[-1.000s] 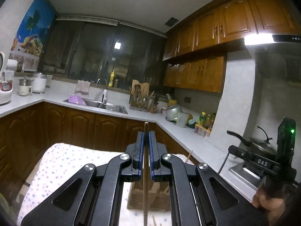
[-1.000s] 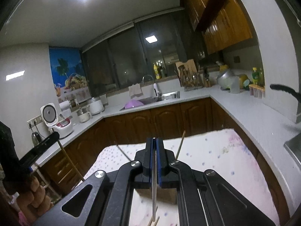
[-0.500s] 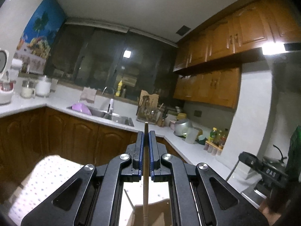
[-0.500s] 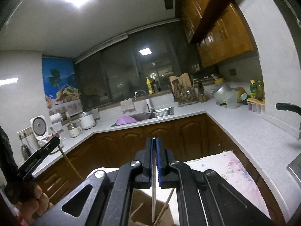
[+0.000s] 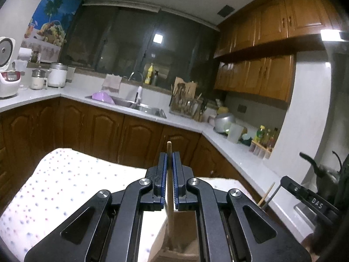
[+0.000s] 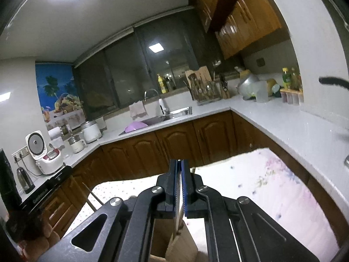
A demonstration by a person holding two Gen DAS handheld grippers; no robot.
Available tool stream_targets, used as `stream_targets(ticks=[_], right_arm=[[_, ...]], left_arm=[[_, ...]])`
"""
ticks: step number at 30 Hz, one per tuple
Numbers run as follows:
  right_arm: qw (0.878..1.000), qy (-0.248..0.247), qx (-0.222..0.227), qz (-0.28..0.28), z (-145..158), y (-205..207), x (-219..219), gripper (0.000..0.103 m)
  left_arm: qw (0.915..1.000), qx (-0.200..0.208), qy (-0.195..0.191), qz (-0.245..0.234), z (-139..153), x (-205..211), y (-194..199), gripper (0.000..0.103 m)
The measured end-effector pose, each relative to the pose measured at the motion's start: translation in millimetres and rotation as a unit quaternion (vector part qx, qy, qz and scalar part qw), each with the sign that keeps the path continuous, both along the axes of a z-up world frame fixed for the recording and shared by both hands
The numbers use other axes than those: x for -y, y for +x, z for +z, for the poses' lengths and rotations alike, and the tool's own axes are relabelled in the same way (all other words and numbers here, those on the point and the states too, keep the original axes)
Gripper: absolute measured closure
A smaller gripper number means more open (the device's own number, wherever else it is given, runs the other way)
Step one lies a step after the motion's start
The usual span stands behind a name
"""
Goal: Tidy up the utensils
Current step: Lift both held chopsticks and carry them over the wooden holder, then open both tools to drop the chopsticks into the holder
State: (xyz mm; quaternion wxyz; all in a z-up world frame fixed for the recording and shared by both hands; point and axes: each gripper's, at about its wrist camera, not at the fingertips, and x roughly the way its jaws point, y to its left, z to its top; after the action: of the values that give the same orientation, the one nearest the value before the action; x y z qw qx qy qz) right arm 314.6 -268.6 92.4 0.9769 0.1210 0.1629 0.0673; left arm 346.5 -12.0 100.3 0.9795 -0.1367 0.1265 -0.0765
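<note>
from your left wrist view, your left gripper (image 5: 169,159) has its jaws clenched on a wooden chopstick (image 5: 169,187), whose tip pokes up past them. its lower end runs down into a wooden holder (image 5: 174,246) standing on the spotted cloth (image 5: 65,181) over the bench. your right gripper (image 5: 305,196) shows at the right edge, another stick beside it.

from your right wrist view, your right gripper (image 6: 179,170) has its jaws clenched on a thin pale stick (image 6: 178,205) leading down to the same holder (image 6: 176,244). your left hand (image 6: 32,240) sits low at the left.
</note>
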Motion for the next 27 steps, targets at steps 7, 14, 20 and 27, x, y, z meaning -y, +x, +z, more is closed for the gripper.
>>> stream_targets(ticks=[7,14,20,27], right_arm=[[0.999,0.003,-0.041,0.005,-15,11,1,0.099],[0.999,0.003,-0.049,0.007,-12,13,1,0.099],[0.998,-0.003,-0.059,0.005,-12,16,0,0.091],[0.999,0.003,-0.037,0.009,-4,1,2,0.047]], left_arm=[[0.9996,-0.022,0.012,-0.014,-10,5,3,0.098],[0.9992,-0.030,0.016,-0.020,-8,4,5,0.098],[0.9990,-0.036,0.017,-0.018,-7,1,4,0.098],[0.9990,-0.037,0.016,-0.019,-5,-5,-6,0.071]])
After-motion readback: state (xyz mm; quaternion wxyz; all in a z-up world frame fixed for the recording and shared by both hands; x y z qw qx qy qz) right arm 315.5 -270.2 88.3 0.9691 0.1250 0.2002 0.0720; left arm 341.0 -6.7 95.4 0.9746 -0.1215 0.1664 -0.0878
